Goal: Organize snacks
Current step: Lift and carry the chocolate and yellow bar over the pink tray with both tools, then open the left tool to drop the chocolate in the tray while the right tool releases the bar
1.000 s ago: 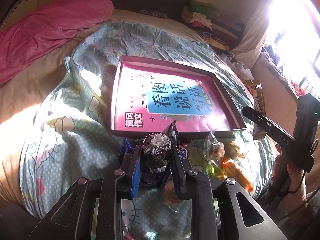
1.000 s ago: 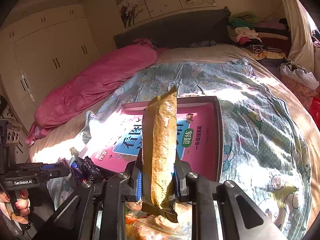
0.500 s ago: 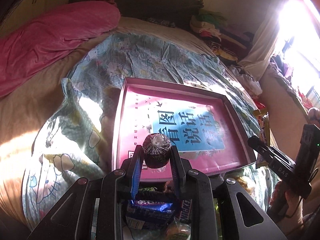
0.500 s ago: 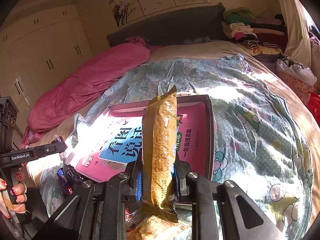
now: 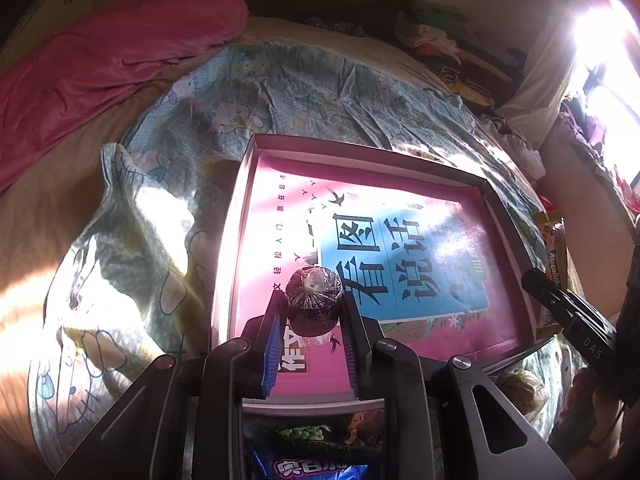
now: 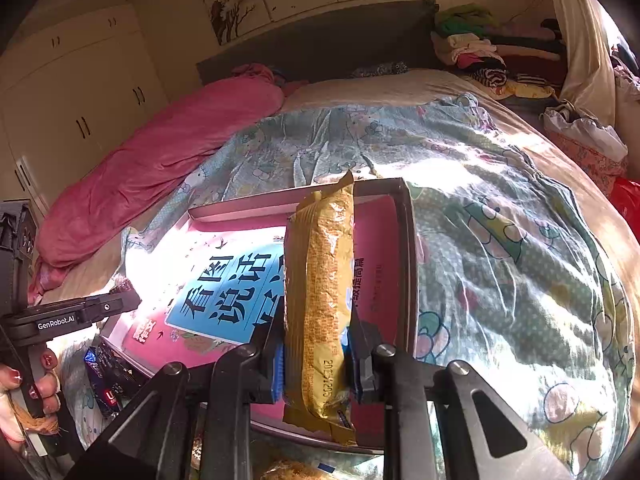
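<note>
A shallow pink box (image 5: 236,216) with a blue label on its floor lies on the bed; it also shows in the right wrist view (image 6: 408,248). My left gripper (image 5: 312,308) is shut on a small round dark snack in clear wrap (image 5: 314,296), held over the box's near left part. My right gripper (image 6: 316,344) is shut on a long golden snack packet (image 6: 320,292), held upright over the box's near right part. Loose snacks (image 5: 308,468) lie in front of the box, below the left gripper.
A cartoon-print sheet (image 6: 500,208) covers the bed. A pink quilt (image 5: 100,64) lies at the far left. Clothes (image 6: 480,52) pile at the far right. The right gripper (image 5: 576,320) shows at the left view's right edge. Dark packets (image 6: 104,376) lie left of the box.
Both grippers have moved forward and up from the snack pile to over the box, each still holding its snack.
</note>
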{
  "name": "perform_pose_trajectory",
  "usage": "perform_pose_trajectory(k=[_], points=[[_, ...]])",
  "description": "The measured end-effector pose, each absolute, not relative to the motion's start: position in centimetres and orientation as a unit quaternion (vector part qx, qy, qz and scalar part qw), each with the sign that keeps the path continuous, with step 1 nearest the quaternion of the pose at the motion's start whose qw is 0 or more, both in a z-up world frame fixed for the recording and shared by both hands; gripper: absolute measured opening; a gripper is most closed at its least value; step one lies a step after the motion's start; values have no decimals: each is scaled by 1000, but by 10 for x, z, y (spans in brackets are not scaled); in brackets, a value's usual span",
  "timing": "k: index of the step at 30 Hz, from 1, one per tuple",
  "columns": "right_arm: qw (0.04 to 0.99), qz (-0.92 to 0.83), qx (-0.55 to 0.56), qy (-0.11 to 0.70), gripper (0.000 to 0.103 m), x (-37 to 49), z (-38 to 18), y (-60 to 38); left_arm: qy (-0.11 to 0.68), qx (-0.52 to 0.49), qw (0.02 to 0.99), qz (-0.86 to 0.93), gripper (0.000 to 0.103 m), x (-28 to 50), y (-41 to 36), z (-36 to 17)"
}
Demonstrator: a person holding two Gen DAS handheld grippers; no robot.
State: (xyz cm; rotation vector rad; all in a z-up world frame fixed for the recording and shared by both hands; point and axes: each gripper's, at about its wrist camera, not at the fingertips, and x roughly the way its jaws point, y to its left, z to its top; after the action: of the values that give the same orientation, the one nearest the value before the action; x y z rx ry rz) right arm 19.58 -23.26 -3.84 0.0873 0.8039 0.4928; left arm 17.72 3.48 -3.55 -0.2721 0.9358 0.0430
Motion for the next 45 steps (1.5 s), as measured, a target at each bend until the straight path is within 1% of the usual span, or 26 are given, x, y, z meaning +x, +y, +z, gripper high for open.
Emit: perform_pose_trajectory(k=[8,19,27,45], points=[[884,223,31,409,24,199,-52,-232,465,-122,877,21,28,182,32,-48],[877,225,15,425,24,194,-57,-226,474,-116,873,17,28,179,30,-53],[874,227,-3,429,24,187,-58,-224,479,-121,870,16,28,177,33,-55],[870,233,6,435,25,181,-56,-228,482,-126,867,20,28,176,36,-56]])
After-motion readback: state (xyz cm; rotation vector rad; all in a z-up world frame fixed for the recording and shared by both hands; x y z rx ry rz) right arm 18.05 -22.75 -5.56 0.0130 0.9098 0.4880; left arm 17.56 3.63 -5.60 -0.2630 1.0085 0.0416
